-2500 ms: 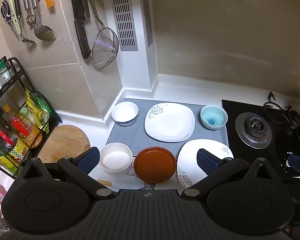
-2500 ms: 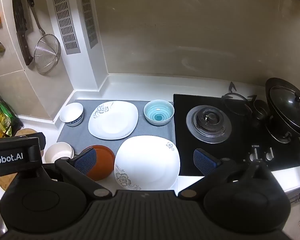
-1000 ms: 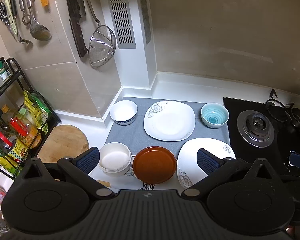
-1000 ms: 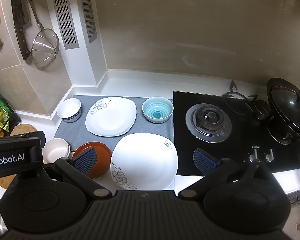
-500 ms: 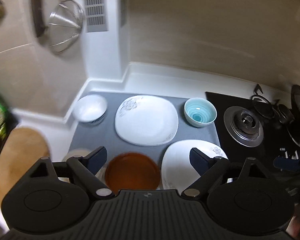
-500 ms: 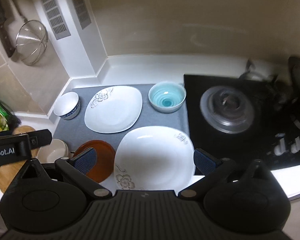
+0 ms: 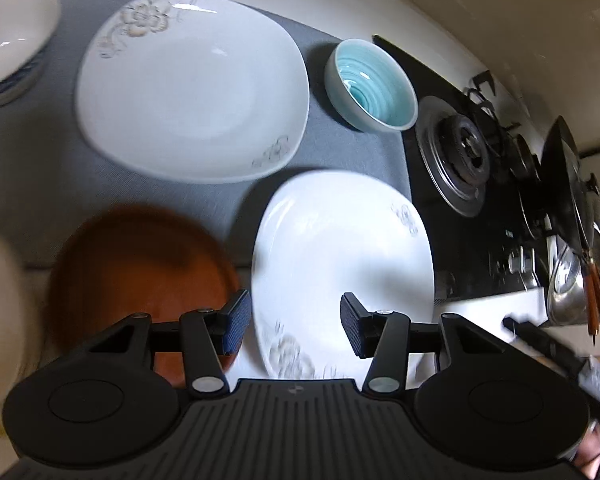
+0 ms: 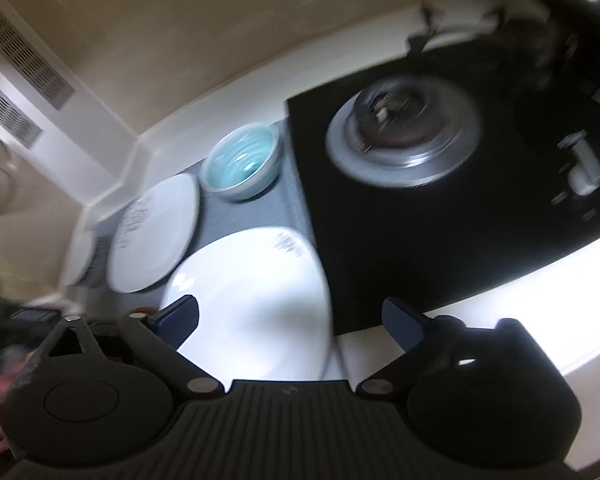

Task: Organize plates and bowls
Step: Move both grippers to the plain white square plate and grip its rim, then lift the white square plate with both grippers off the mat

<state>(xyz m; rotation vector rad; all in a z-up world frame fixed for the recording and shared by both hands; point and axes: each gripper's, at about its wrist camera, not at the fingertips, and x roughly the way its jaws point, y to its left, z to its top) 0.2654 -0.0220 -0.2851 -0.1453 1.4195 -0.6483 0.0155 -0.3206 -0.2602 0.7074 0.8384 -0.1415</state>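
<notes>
While both grippers' jaws hang open, the teal bowl (image 7: 374, 88) and near plate (image 7: 340, 264) sit empty.

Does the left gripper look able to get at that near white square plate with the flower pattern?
Probably yes. The left gripper hovers open right over the near white square plate, whose front edge lies between its fingers. Nothing lies on the plate; the brown round plate sits clear beside it.

The left gripper (image 7: 296, 326) sits low in its frame, jaws parted and empty. The right gripper (image 8: 290, 320) gapes wider, tilted, holding nothing.
</notes>
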